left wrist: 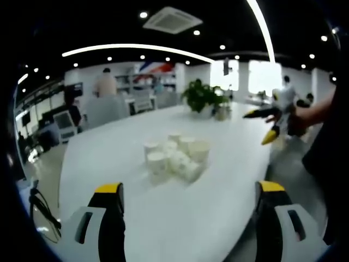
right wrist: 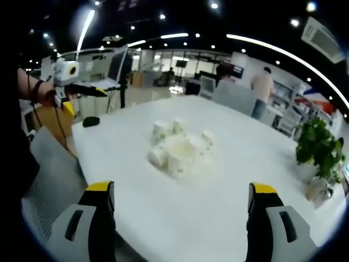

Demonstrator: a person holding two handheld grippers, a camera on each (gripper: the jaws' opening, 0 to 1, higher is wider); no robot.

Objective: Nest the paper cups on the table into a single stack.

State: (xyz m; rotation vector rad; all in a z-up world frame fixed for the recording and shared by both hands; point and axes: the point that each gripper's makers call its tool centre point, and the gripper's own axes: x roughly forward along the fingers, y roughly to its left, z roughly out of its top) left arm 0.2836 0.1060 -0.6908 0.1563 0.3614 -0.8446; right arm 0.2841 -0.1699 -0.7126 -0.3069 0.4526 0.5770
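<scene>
Several white paper cups (left wrist: pixel 177 155) sit in a loose cluster near the middle of the white table (left wrist: pixel 136 218), some upright, some on their sides. The same cluster of cups (right wrist: pixel 180 146) lies ahead in the right gripper view. My left gripper (left wrist: pixel 190 215) is open, its yellow-tipped jaws wide apart, well short of the cups. My right gripper (right wrist: pixel 180 213) is open too, holding nothing, and also back from the cups. The right gripper (left wrist: pixel 267 124) shows at the table's right edge, and the left gripper (right wrist: pixel 73 87) appears at the left, held by a hand.
A potted plant (left wrist: pixel 203 97) stands at the far end of the table, also seen as a plant (right wrist: pixel 319 147) at the right. A dark small object (right wrist: pixel 91 121) lies near the table's left edge. A grey chair (right wrist: pixel 46 180) stands close. People stand in the background.
</scene>
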